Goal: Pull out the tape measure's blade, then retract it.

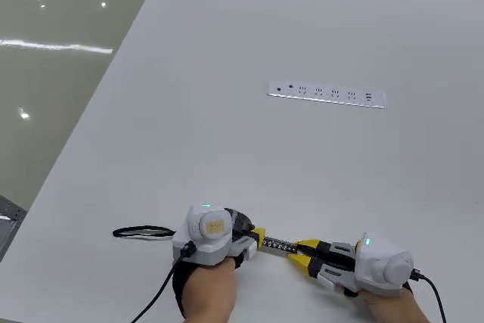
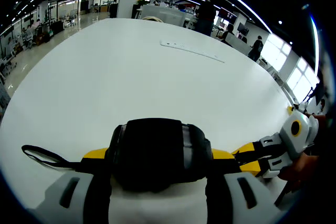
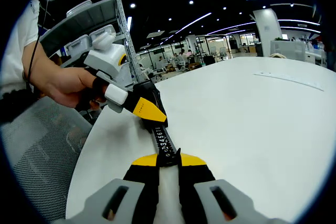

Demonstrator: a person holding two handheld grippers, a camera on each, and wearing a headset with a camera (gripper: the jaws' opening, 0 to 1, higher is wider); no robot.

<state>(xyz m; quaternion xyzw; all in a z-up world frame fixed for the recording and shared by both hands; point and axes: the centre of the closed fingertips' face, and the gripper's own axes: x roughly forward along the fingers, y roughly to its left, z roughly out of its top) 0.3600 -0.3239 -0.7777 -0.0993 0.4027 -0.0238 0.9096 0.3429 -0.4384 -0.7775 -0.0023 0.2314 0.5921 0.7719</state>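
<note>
A black tape measure case (image 2: 153, 150) sits clamped between the jaws of my left gripper (image 1: 240, 238), low on the white table; its black wrist strap (image 1: 142, 231) trails off to the left. A short length of blade (image 1: 277, 245) with black numbers runs from the case to my right gripper (image 1: 301, 253), which is shut on the blade's end (image 3: 166, 151). In the right gripper view the left gripper (image 3: 134, 103) and the hand holding it sit at the upper left. The two grippers are close together.
A white power strip (image 1: 327, 94) lies flat on the table (image 1: 227, 73) beyond the grippers. The table's left edge drops to a glossy floor (image 1: 53, 51). Black cables run from both grippers toward the near edge.
</note>
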